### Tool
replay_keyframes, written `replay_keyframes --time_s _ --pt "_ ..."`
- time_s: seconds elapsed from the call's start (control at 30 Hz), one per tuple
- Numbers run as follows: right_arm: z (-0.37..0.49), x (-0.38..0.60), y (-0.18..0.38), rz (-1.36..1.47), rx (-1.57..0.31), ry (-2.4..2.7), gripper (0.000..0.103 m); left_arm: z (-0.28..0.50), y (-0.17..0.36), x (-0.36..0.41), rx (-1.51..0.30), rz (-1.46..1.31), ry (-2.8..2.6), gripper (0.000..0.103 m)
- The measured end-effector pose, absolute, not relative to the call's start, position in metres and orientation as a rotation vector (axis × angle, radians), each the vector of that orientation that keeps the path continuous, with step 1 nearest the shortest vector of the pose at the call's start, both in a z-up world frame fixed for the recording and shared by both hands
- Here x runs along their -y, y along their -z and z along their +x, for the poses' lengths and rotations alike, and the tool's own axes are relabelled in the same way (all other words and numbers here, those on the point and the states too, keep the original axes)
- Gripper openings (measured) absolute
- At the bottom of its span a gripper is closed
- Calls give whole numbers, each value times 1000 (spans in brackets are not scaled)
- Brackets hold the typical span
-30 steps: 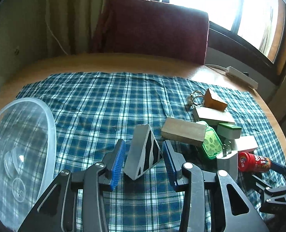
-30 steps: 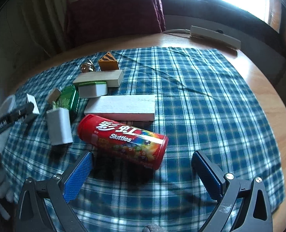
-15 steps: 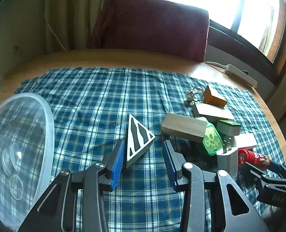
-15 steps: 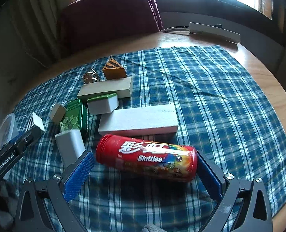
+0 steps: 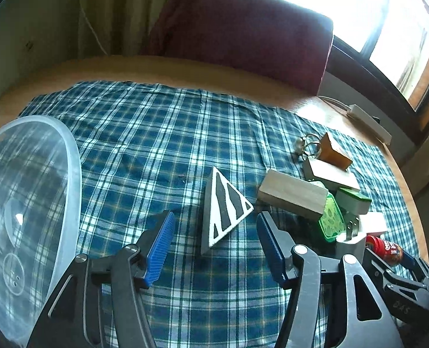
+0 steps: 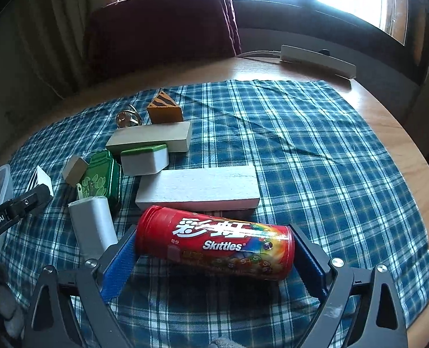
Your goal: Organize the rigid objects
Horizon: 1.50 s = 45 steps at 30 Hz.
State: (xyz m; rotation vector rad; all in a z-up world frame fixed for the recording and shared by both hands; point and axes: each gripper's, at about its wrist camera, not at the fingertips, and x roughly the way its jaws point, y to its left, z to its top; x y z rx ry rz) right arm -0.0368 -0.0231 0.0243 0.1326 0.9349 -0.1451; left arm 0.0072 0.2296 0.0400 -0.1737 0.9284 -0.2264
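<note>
A white triangular block with black stripes (image 5: 223,203) stands on the blue plaid cloth (image 5: 156,145). My left gripper (image 5: 214,216) is open, with its blue pads on either side of the block's near end and not touching it. In the right wrist view a red Skittles can (image 6: 214,243) lies on its side. My right gripper (image 6: 214,232) is shut on it, one pad against each end. From the left wrist view, the can's red lid end (image 5: 384,250) shows at the far right.
A clear plastic bowl (image 5: 25,203) sits at the left edge of the cloth. Clustered mid-table are a wooden block (image 5: 292,195), green tin (image 6: 101,174), white charger (image 6: 94,226), white foam slab (image 6: 197,188), green-lidded box (image 6: 144,159) and orange wedge (image 6: 165,110). A power strip (image 6: 316,61) lies behind.
The left gripper let go of the striped triangle and its fingers spread wider; the block now stands on the cloth. The right gripper moved up around the Skittles can and closed on its ends.
</note>
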Motion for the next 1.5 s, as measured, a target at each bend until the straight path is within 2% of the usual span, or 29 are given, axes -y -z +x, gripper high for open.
replay_keyframes --time_s 0.4,0.47,0.57,1.5 --pt "-41 25 -24 151 -918 148 98 9 -41 -220 -913 -115 242 58" --pt "-42 24 -23 154 -916 147 98 10 -41 -218 -913 -108 246 40" --pt "-42 23 -23 159 -913 142 98 11 -39 -216 -915 -95 241 32" --pt "-50 14 -35 191 -819 104 98 -12 -69 -234 -736 -81 141 31"
